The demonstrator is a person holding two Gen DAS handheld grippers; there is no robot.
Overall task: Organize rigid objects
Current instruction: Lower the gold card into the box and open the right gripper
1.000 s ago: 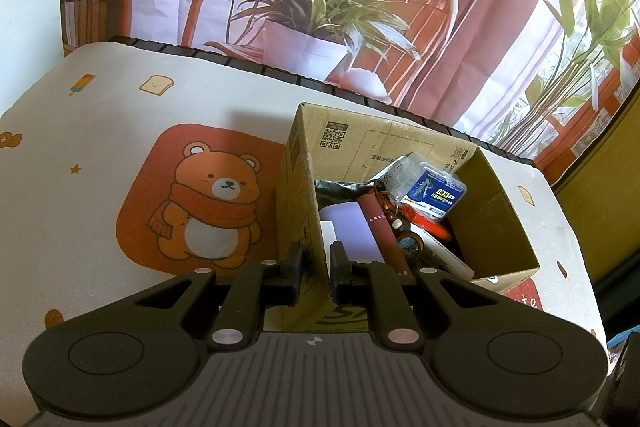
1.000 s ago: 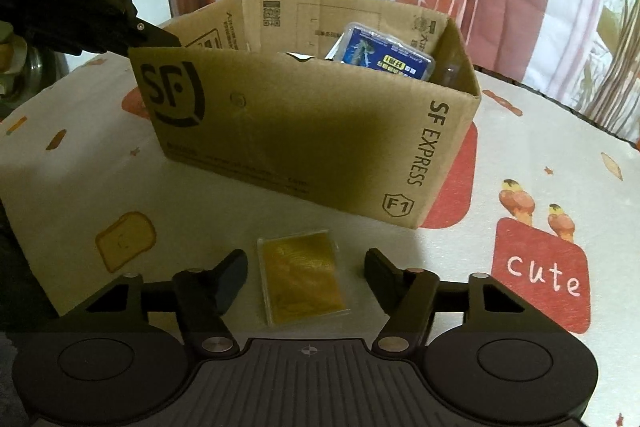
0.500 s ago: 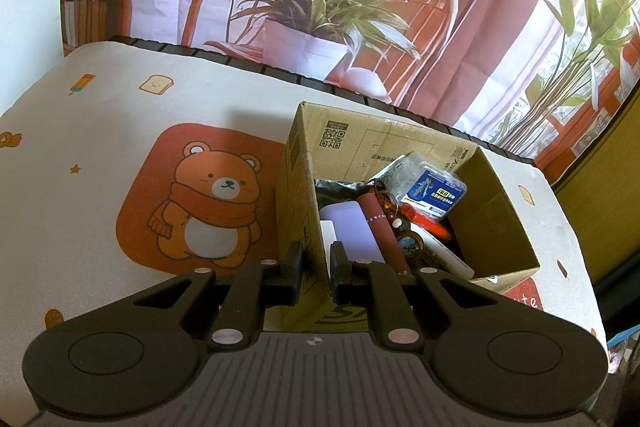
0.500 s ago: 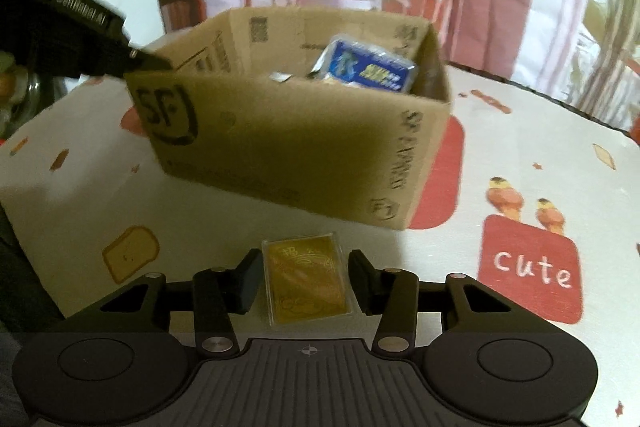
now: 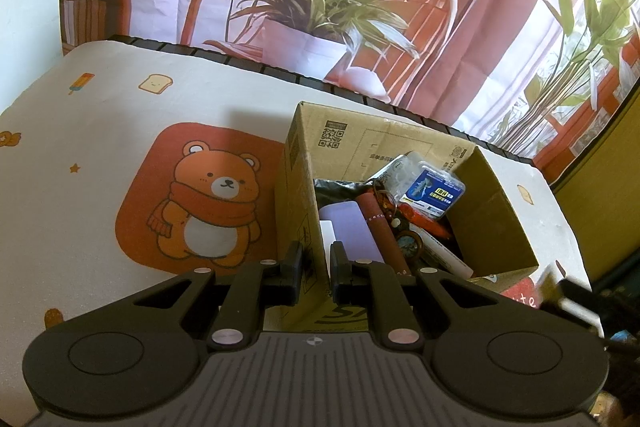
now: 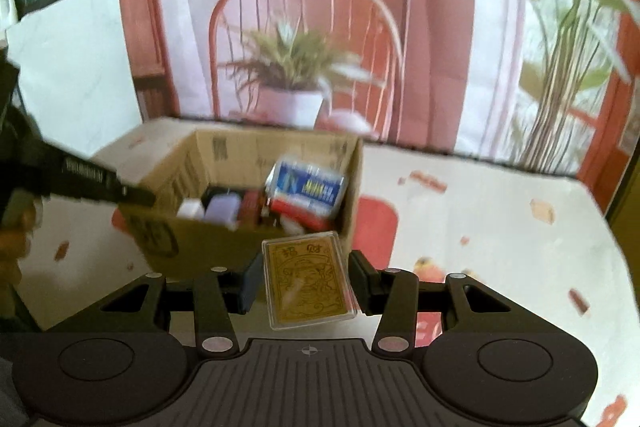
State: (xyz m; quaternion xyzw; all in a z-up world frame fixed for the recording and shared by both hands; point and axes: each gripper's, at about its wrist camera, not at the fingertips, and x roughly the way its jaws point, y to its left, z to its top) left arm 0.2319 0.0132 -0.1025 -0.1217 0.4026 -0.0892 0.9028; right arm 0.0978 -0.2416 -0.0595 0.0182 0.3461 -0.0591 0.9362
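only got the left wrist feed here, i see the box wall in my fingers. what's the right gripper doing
Observer: The right gripper is shut on a gold card in a clear case, held in the air in front of the cardboard box.
Operator: is the card over the box yet
Observer: Not clearly; its top edge overlaps the near wall, and the view is blurred.
Operator: anything of my gripper visible from there
Observer: Yes, the left gripper reaches in from the left and clamps the box's near-left corner.
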